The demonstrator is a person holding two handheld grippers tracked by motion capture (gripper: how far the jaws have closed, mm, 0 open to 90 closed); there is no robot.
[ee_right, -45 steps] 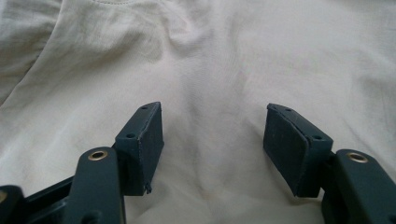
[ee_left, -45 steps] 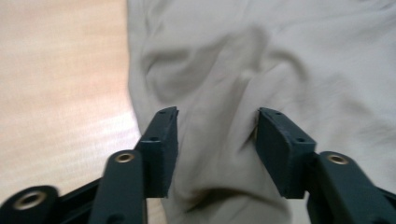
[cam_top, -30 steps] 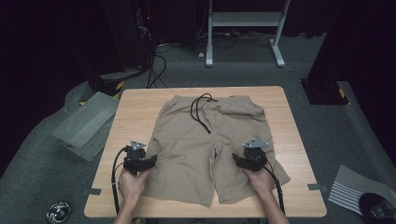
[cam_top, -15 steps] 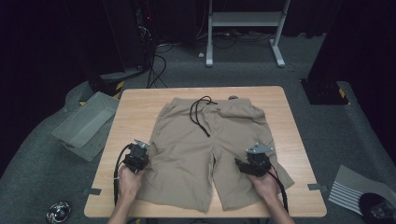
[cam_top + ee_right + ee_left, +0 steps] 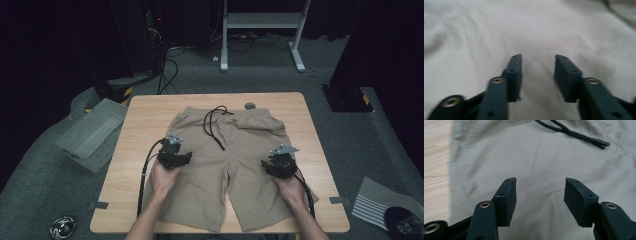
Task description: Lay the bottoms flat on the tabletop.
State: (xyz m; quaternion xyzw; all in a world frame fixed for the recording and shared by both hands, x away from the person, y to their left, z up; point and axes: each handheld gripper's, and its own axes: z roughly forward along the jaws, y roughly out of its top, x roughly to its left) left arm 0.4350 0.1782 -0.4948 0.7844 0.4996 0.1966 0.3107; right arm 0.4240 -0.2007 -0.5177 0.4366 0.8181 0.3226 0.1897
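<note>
Beige shorts (image 5: 235,160) lie flat on the wooden table (image 5: 145,125), waistband at the far side, with a black drawstring (image 5: 216,129) trailing over the front. My left gripper (image 5: 185,157) hovers over the shorts' left leg. Its jaws have just been opening and stand apart, with only flat fabric (image 5: 541,160) under them and the drawstring ends (image 5: 596,143) ahead. My right gripper (image 5: 272,162) is over the right leg. Its jaws have just been closing but remain apart over the cloth (image 5: 536,30); no fabric is pinched between the pads.
A small round grey object (image 5: 249,105) lies at the table's far edge by the waistband. A grey bin (image 5: 92,132) sits on the floor at left, a striped sheet (image 5: 380,205) at right, and a white stand (image 5: 260,30) behind the table.
My left gripper has moved from the shorts' left edge rightwards and away from me onto the left leg. The right gripper has shifted only slightly.
</note>
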